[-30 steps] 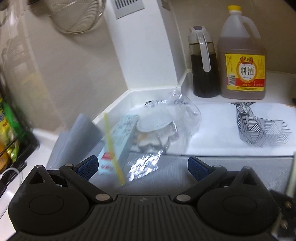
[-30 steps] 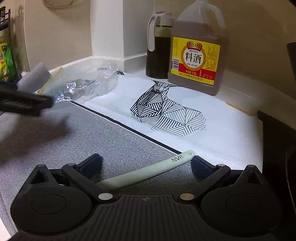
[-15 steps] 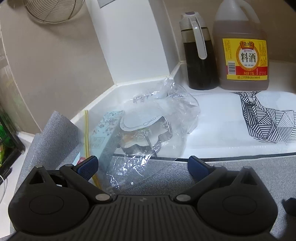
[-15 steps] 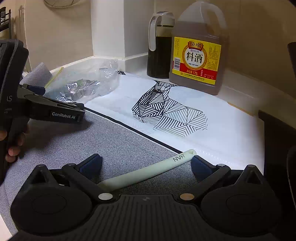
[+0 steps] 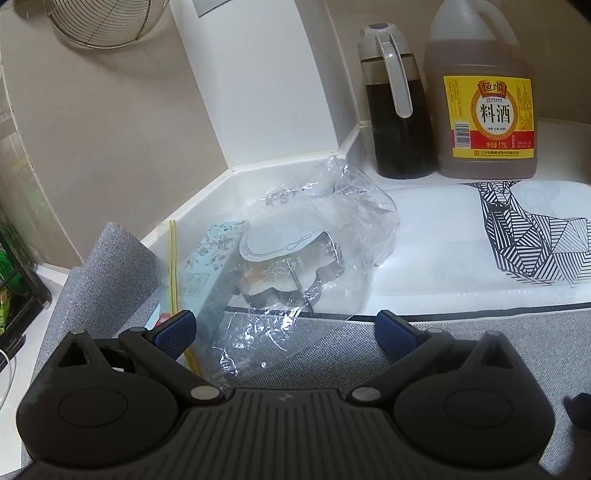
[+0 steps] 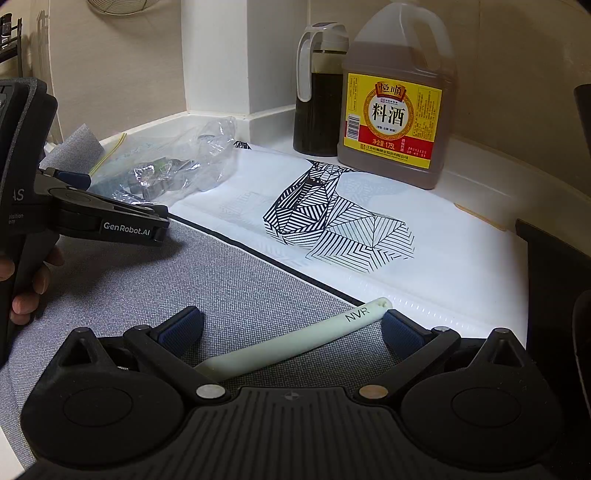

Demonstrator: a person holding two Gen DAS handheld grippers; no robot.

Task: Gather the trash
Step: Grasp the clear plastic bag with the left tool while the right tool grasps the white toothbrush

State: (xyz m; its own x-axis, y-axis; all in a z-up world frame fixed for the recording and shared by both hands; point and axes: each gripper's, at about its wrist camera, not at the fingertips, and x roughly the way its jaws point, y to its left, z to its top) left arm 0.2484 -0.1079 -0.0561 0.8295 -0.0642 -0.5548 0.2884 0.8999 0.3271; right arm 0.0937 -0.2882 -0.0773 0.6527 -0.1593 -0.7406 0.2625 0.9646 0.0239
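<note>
A clear zip bag (image 5: 295, 254) with a yellow seal strip holds trash: a pale blue carton (image 5: 207, 269) and a crumpled cup with a white lid (image 5: 284, 258). It lies on the counter in the corner and also shows in the right wrist view (image 6: 173, 162). My left gripper (image 5: 284, 330) is open, its fingers on either side of the bag's near end; it shows from the side in the right wrist view (image 6: 110, 218). My right gripper (image 6: 291, 325) is open, with a pale green tube marked NVR (image 6: 295, 343) lying on the mat between its fingers.
A grey mat (image 6: 184, 280) covers the near counter, its left end curled up (image 5: 107, 266). A white mat with a black geometric print (image 6: 340, 225) lies beyond. A dark sauce dispenser (image 5: 399, 110) and a cooking wine jug (image 5: 484, 107) stand at the back wall. A wire strainer (image 5: 96, 22) hangs above.
My left gripper has moved forward and right toward the bag, which now lies between its fingers. The right gripper and the tube have hardly moved.
</note>
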